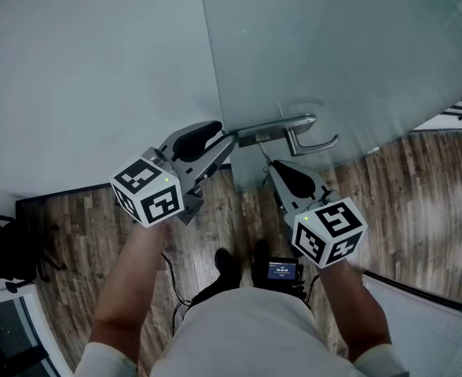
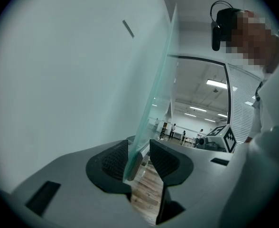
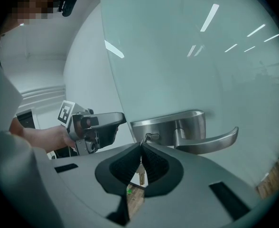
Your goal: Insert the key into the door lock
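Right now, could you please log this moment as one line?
left gripper open astride glass door edge | right gripper shut on key | key near lock

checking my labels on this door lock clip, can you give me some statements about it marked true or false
1. The right gripper is shut on a key. True.
2. The left gripper grips the lever handle. False: its jaws stand apart, astride the edge of the glass door.
3. The door is solid wood. False: it is glass.
4. The floor is wood plank. True.
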Motion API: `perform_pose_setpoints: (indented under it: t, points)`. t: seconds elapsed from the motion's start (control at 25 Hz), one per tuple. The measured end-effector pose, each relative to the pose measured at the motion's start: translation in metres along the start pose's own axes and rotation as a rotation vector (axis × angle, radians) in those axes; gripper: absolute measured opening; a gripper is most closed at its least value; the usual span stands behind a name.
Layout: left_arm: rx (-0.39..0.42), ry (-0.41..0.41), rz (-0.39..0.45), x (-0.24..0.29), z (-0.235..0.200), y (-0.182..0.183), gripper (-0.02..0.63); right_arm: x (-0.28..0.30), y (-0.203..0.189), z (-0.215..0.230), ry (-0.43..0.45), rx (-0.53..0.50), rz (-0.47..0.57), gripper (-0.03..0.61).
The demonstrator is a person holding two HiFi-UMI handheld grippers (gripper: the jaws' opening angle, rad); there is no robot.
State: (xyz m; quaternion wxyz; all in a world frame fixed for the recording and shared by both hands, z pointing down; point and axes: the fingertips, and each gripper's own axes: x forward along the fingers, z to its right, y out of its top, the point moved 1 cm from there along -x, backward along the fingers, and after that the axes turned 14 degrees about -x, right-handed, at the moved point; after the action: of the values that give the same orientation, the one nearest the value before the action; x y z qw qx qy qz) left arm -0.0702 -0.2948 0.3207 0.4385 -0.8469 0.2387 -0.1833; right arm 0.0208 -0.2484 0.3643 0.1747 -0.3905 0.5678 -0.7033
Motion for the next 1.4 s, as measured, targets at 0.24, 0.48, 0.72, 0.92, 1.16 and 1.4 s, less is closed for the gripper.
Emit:
perform_pose_setpoints:
  t: [0.24,0.48,0.72,0.92,1.16,1.4]
  points:
    - [-0.008,-0.024,-0.007,0.009,0.001,0.0,0.137,0.004,-0.002,0.002,-0.002,-0.017,-0.013,0.018]
    - [-0.017,-0.036,-0.003,0.01,0.002,0.001,0.135,0.003,-0.001,0.0,-0.021,-0.051,-0.017,0.018]
    - [-0.029,-0.04,0.001,0.011,0.002,0.001,0.135,0.001,0.0,0.002,-0.037,-0.072,-0.02,0.018]
    - [-0.045,-0.036,0.009,0.01,0.003,0.002,0.135,0.0,0.002,0.004,-0.056,-0.093,-0.026,0.017]
    - [-0.049,-0.034,0.014,0.009,0.004,0.003,0.135,-0.001,0.006,-0.001,-0.105,-0.223,-0.045,0.017]
    - [-0.054,-0.047,0.02,0.01,0.003,0.002,0.135,-0.003,0.012,0.001,-0.14,-0.26,-0.036,0.017]
